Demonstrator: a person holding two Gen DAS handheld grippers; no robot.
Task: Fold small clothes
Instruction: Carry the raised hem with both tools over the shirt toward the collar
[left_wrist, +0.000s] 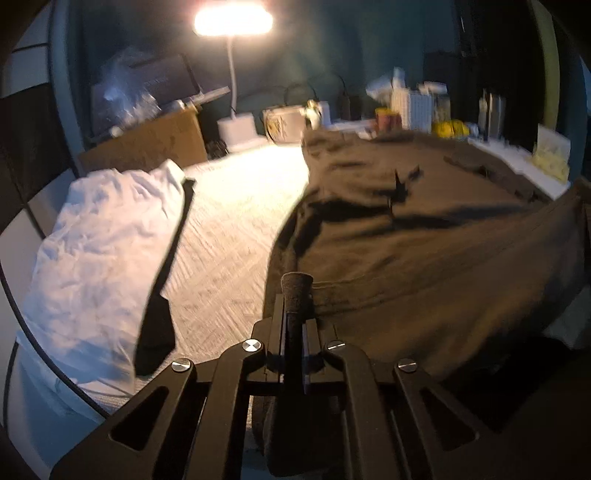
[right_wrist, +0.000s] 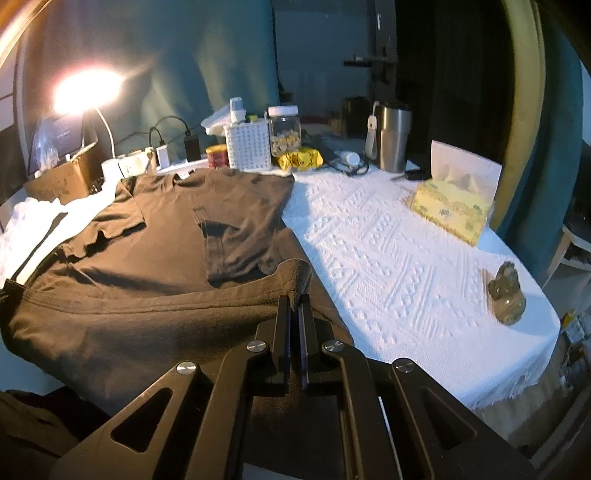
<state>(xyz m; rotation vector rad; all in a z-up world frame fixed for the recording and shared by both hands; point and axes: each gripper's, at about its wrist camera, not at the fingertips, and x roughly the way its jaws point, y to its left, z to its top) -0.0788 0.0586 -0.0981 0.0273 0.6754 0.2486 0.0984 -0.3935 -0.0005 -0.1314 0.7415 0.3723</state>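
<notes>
Two black hand-held grippers each pinch the hem of one dark brown cotton T-shirt (right_wrist: 155, 236), which lies spread on the white woven tablecloth (right_wrist: 388, 258) with raised diamond patterns. At the far left, a crumpled white cloth (left_wrist: 99, 254) with a black strip rests beside the shirt. The left gripper (left_wrist: 296, 284) has its jaws closed tight on a bunched corner of soft fabric. The right gripper (right_wrist: 295, 291) clamps the other corner, a small peak of cloth standing above its jaws. Further right stands a yellow rectangular tissue box (right_wrist: 450, 210).
</notes>
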